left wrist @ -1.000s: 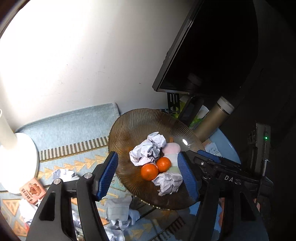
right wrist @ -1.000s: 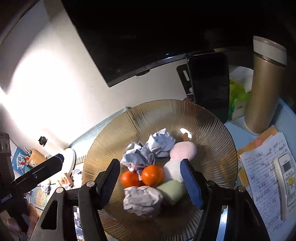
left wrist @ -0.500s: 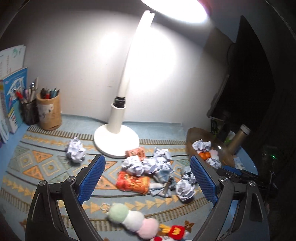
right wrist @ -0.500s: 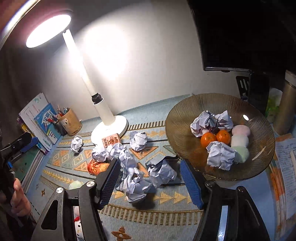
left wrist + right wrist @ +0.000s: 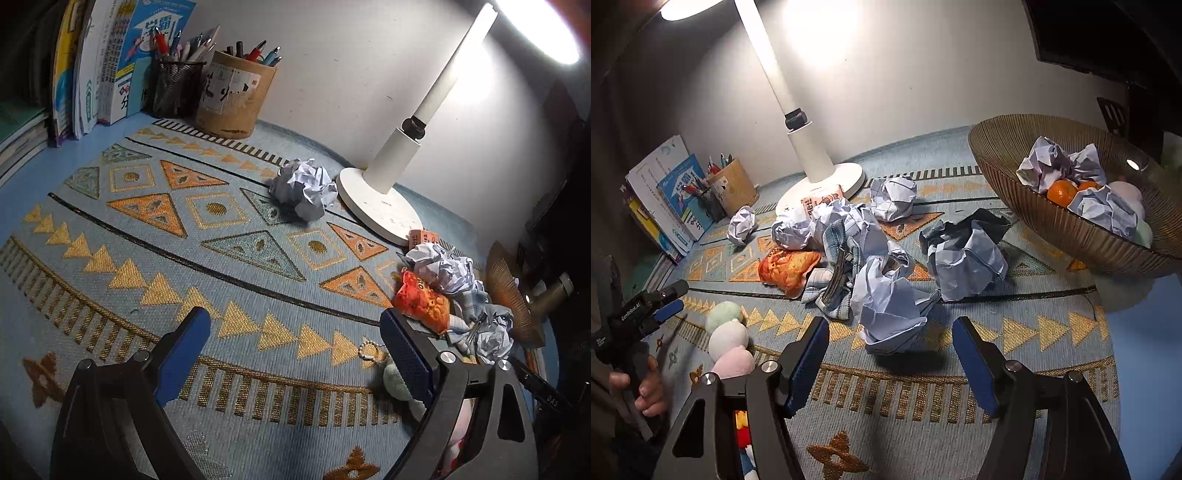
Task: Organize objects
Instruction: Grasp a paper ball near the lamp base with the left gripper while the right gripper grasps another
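Note:
Several crumpled paper balls lie on the patterned mat; the nearest paper ball [image 5: 890,306] sits just ahead of my open, empty right gripper [image 5: 890,354]. An orange snack packet [image 5: 786,267] and a blue checked cloth [image 5: 831,273] lie among them. A brown ribbed bowl [image 5: 1052,221] at the right holds paper balls, two oranges [image 5: 1062,192] and a pastel plush. My left gripper [image 5: 295,354] is open and empty over bare mat, with one lone paper ball [image 5: 303,188] further ahead by the lamp base. It also shows in the right wrist view [image 5: 665,306].
A white desk lamp [image 5: 816,162] stands at the back. Pen holders [image 5: 232,96] and books [image 5: 103,66] line the back left. A green, white and pink plush [image 5: 727,336] lies at the front left. A monitor [image 5: 1108,33] and flask [image 5: 554,293] are at the right.
Both grippers have pulled back and down from over the bowl towards the mat. The left one has swung left to face the pen holders and books. Both stay open and empty.

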Motion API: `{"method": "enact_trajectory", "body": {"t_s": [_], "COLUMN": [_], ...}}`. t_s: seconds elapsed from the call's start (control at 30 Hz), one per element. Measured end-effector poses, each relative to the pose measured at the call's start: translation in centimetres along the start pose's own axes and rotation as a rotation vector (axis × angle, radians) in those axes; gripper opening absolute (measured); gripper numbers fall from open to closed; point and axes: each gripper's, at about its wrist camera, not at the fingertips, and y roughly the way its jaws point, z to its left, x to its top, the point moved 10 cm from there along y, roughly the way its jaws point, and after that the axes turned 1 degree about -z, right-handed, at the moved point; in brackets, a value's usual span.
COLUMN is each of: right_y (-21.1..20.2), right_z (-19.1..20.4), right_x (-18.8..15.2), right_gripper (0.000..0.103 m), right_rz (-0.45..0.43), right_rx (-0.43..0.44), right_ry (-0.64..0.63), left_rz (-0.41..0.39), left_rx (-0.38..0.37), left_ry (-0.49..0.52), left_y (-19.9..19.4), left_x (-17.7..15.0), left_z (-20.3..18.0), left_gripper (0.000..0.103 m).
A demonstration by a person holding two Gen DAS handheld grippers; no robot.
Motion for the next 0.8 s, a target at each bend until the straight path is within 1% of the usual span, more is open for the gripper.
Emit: {"method": "enact_trajectory", "body": {"t_s": [0.07, 0.13, 0.23, 0.3, 0.37, 0.4, 0.5, 0.53, 0.57, 0.6, 0.63, 0.7, 0.8], "right_y": [0.1, 0.0, -0.1, -0.3, -0.4, -0.5, -0.3, 0.3, 1.1, 2.1, 3.3, 5.8, 9.3], "right_z": [-0.1, 0.0, 0.4, 0.7, 1.9, 3.0, 7.0, 8.2, 9.4, 10.4, 11.3, 12.2, 12.9], "right_x": [-0.1, 0.0, 0.1, 0.3, 0.9, 1.4, 4.0, 4.9, 5.7, 6.3, 6.9, 7.8, 8.3], "right_gripper": [0.071, 0.071, 0.071, 0.071, 0.071, 0.071, 0.071, 0.071, 0.071, 0.071, 0.071, 0.071, 0.071], "right_rz": [0.001, -0.003, -0.018, -0.03, -0.026, -0.026, -0.042, -0.035, -0.024, -0.01, 0.003, 0.035, 0.093], "right_rx": [-0.006, -0.008, -0.026, -0.043, -0.039, -0.025, -0.014, -0.012, -0.003, 0.012, 0.025, 0.025, 0.025], "right_ry": [0.004, -0.003, -0.021, -0.039, -0.072, -0.097, -0.192, -0.215, -0.23, -0.242, -0.248, -0.258, -0.253], "left_rz": [-0.02, -0.012, -0.021, -0.011, 0.027, 0.039, 0.019, 0.025, 0.024, 0.022, 0.029, 0.054, 0.087], "left_rx": [0.023, 0.028, 0.047, 0.055, 0.035, 0.021, -0.004, -0.023, -0.024, -0.005, 0.012, 0.036, 0.058], "left_ry": [0.024, 0.051, 0.082, 0.085, 0.09, 0.09, 0.1, 0.117, 0.13, 0.138, 0.147, 0.152, 0.151], "left_y": [-0.2, -0.1, -0.2, 0.0, 0.6, 0.8, 1.0, 1.5, 2.1, 3.0, 4.1, 6.3, 9.1], "left_x": [0.0, -0.3, -0.4, -0.3, 0.1, 0.7, 4.3, 5.5, 6.6, 7.5, 8.3, 9.0, 9.1], "left_z": [-0.2, -0.7, -1.1, -1.1, -1.4, -1.6, -2.5, -3.1, -3.3, -3.3, -3.2, -2.8, -2.4], "left_gripper": [0.093, 0.093, 0.093, 0.093, 0.093, 0.093, 0.093, 0.094, 0.096, 0.099, 0.1, 0.1, 0.1]}}
